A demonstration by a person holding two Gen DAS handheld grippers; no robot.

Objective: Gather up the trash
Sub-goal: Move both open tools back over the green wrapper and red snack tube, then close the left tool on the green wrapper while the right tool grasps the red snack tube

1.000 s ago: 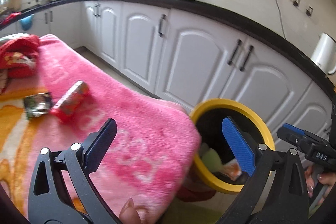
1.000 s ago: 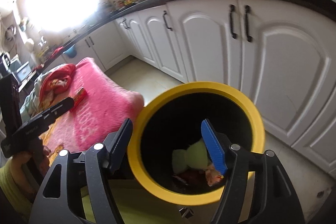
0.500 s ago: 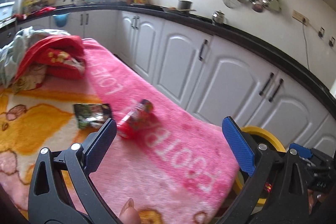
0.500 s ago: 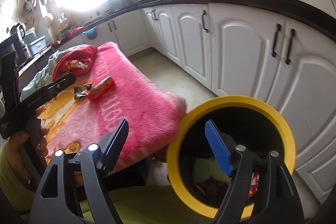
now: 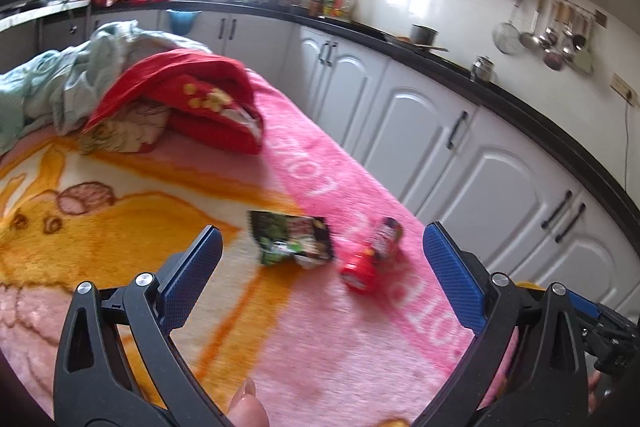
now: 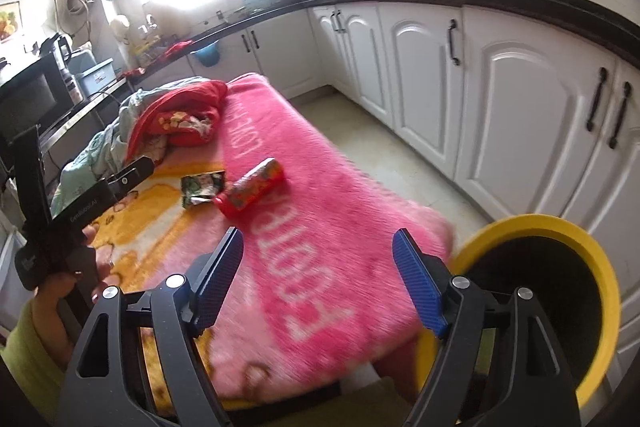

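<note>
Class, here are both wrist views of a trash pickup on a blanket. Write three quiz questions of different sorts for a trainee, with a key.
1. True or false: the left gripper holds the green wrapper.
2. Which lies nearer the yellow bin: A the wrapper, B the red tube-shaped packet?
3. Fill in: both items lie on the pink ____.

Key: 1 false, both grippers' jaws stand open and empty; 2 B; 3 blanket.

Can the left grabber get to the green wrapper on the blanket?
Probably yes. The left gripper is open and empty, the green wrapper lies flat just ahead on the blanket, and nothing sits between them.
</note>
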